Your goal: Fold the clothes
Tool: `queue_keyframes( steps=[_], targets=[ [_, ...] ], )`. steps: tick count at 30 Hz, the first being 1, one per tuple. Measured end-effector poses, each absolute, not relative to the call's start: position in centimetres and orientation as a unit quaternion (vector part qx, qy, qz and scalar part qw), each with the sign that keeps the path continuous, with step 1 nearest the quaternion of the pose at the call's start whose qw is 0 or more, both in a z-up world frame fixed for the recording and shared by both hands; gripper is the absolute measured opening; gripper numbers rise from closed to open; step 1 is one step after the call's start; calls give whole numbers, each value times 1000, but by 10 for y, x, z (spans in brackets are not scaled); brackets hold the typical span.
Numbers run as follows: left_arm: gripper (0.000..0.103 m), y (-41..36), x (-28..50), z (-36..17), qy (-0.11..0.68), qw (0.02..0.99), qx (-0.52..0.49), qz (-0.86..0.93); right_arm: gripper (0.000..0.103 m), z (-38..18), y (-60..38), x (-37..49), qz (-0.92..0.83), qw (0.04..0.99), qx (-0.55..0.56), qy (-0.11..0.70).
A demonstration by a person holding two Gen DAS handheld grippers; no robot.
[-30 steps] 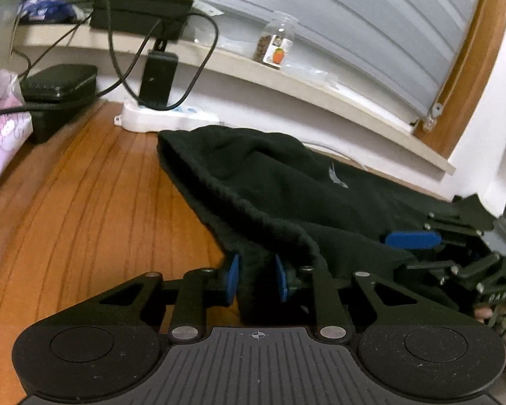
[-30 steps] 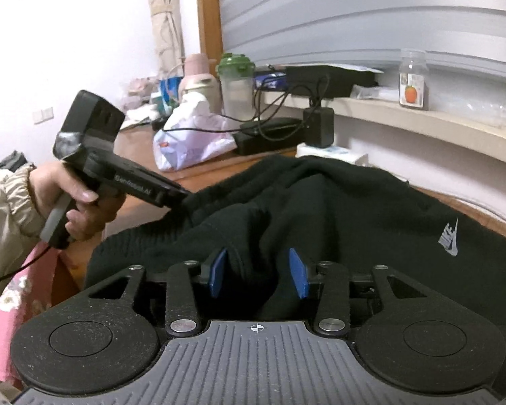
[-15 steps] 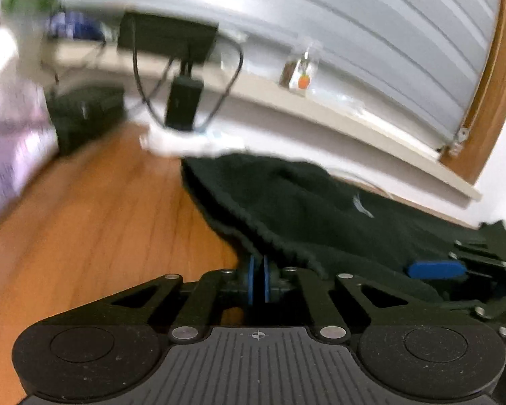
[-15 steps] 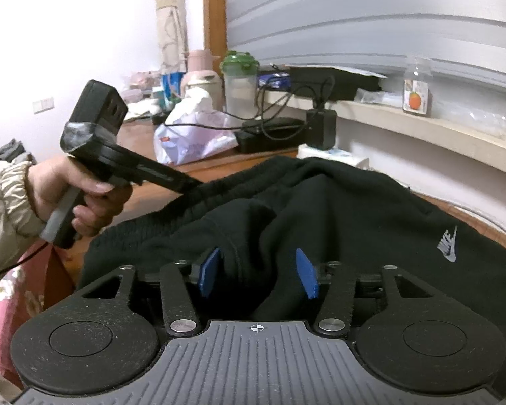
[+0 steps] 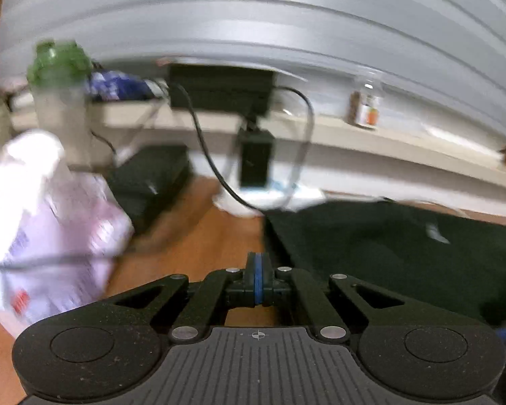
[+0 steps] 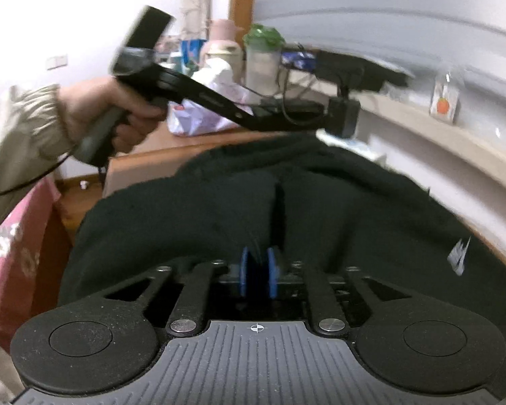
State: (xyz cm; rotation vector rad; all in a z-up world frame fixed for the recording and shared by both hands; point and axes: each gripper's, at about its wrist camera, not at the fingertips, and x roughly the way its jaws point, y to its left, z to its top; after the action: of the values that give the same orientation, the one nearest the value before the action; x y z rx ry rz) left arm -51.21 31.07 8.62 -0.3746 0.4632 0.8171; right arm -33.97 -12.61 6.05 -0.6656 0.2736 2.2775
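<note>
Left tongs (image 5: 258, 281) pressed together, empty; my right tongs (image 6: 258, 276) pinch the black sweater (image 6: 337, 209) ahead.

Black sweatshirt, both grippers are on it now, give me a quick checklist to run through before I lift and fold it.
1. Right gripper shut on the black sweatshirt: ok, a fold of cloth sits between its blue pads.
2. Left gripper holding the hem: cannot tell; pads look pressed together at the sweatshirt's edge, but the view is blurred and no cloth shows between them.
3. Left hand firm on its handle: ok.
4. Cables clear of the cloth: cannot tell, one runs down close to the far edge.
5. Plastic bag clear of the fold path: not ok, it sits close to the left gripper.
</note>
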Motion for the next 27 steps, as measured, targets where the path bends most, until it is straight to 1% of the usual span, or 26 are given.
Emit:
queue_keyframes(
  steps=[1,2,3,4,6,7,8,9,11,13,14,16,18,22,23,26,27],
  targets=[
    [5,305,-514,86,224,877,-178,387,24,58,-124,-342,885,367,-263,112],
    [8,299,-516,85,226,878,-175,384,29,56,-122,-344,884,365,-267,117],
    [15,293,-518,85,229,879,-171,382,32,54,-120,-346,883,363,-272,122],
    [22,288,-521,86,226,882,-171,377,32,53,-120,-349,884,359,-277,117],
    [26,277,-527,89,215,889,-172,367,32,51,-122,-356,884,355,-289,98],
    [32,271,-529,92,207,893,-173,362,32,51,-124,-359,883,354,-294,88],
    [36,266,-531,95,198,896,-175,356,34,51,-123,-361,882,357,-295,87],
    [40,260,-533,98,190,900,-176,351,41,51,-123,-362,880,361,-295,87],
    [42,250,-535,102,178,907,-179,337,51,53,-124,-360,874,382,-288,83],
    [43,241,-533,103,173,914,-182,318,56,59,-130,-356,872,403,-268,70],
    [43,238,-529,99,188,912,-175,320,59,63,-134,-355,872,415,-253,62],
    [43,234,-519,88,227,903,-156,330,60,71,-142,-355,876,418,-234,54],
    [43,229,-525,82,233,899,-156,337,59,75,-151,-360,887,395,-235,50],
    [44,218,-540,71,238,891,-159,351,59,57,-164,-384,879,369,-300,17],
    [45,216,-544,68,240,889,-160,355,61,51,-162,-387,877,367,-310,17],
    [57,203,-562,61,239,884,-162,368,75,48,-152,-380,876,374,-300,53],
    [60,193,-574,59,234,882,-162,376,78,48,-147,-379,875,374,-299,69]
  ],
)
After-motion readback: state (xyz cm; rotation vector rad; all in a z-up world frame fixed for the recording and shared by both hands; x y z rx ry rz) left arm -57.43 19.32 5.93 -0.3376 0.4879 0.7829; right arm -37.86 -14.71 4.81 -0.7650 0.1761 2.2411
